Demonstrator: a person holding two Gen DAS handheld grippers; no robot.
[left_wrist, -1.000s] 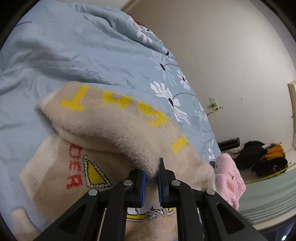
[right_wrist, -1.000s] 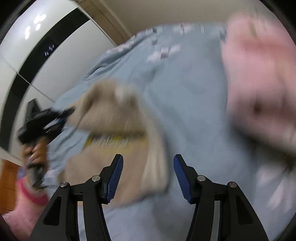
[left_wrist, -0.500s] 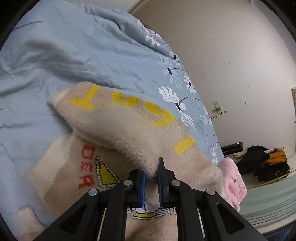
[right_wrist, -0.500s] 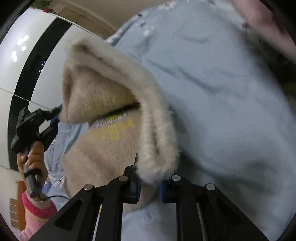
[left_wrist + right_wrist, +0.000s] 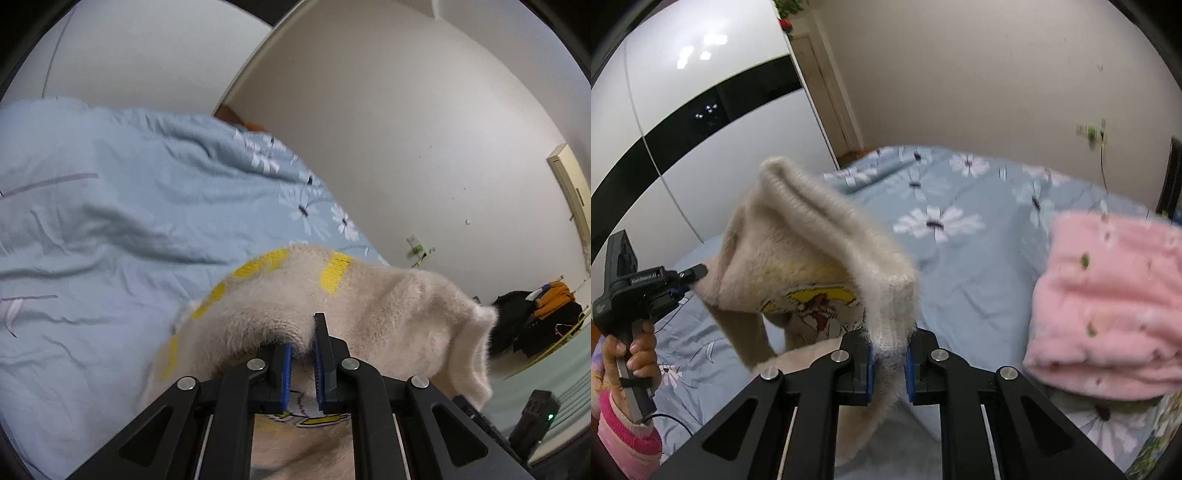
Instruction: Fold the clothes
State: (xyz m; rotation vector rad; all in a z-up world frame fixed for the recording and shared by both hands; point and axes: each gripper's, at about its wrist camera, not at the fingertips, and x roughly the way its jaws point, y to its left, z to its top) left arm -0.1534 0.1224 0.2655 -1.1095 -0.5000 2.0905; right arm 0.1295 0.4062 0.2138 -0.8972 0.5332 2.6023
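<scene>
Right hand-held gripper (image 5: 889, 363), lower centre: clamped on a sweater (image 5: 812, 258) edge; a second ago its jaws were wide apart. Left hand-held gripper (image 5: 302, 363), lower centre: pinched on the same sweater, as before. Sweater: now raised off the blue bed (image 5: 979, 266), formerly lying on it. Folded pink garment (image 5: 1108, 306): at right, on bed.

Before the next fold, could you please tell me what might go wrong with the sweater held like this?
Both the left claw and the right claw pinch only thin fuzzy edges of the sweater, so it might slip free. Its hanging part could brush the folded pink garment nearby and disturb it.
</scene>
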